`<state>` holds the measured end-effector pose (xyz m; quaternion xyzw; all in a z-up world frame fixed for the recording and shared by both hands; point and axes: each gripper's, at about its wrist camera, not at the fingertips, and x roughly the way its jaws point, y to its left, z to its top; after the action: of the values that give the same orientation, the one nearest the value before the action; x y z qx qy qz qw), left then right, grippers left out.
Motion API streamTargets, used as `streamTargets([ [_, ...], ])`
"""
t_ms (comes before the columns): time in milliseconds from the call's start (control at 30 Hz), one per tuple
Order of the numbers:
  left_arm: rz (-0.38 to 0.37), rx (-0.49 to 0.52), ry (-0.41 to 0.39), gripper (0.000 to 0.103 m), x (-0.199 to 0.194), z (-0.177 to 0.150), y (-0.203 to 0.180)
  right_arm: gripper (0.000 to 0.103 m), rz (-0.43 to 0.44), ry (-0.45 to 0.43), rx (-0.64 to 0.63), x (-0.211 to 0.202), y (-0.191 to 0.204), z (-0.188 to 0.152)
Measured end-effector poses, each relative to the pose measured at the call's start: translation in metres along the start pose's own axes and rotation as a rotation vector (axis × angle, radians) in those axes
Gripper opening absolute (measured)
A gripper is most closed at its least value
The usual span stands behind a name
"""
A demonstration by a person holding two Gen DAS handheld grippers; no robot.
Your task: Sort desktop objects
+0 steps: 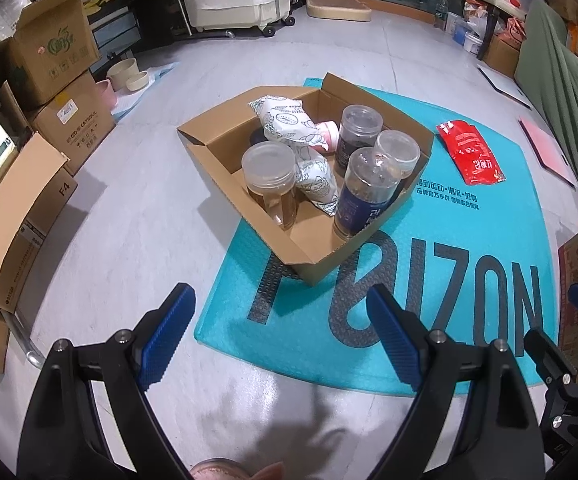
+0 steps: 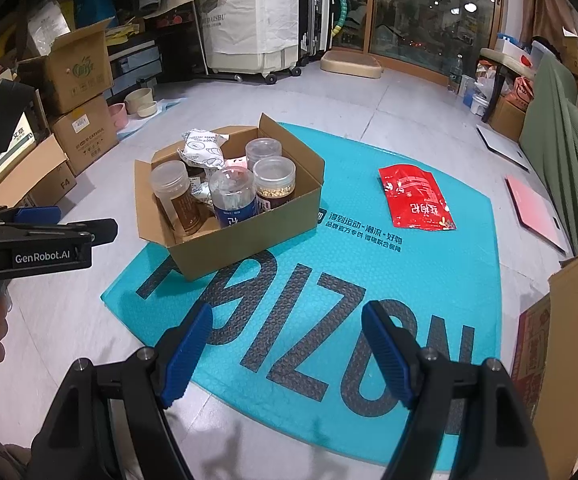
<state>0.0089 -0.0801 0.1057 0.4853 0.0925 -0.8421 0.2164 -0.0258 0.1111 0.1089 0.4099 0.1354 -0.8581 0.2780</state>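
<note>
An open cardboard box sits on a teal mat on the floor. It holds several clear lidded jars, white patterned packets and a pink item. A red pouch lies flat on the mat, right of the box. My left gripper is open and empty, above the floor in front of the box. My right gripper is open and empty over the mat's near part. The left gripper's side also shows in the right wrist view.
Stacked cardboard boxes line the left side. Another box stands at the right edge. Pet bowls, a pink board and a green cloth lie around the mat.
</note>
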Motion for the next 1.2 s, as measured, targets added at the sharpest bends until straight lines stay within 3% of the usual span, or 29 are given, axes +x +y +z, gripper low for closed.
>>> streamTargets([
  [1200,-0.024,0.018,0.034,0.087,0.0055,-0.0031,-0.0055,0.078,-0.007,-0.003,0.022,0.0018,-0.0059,0.0035],
])
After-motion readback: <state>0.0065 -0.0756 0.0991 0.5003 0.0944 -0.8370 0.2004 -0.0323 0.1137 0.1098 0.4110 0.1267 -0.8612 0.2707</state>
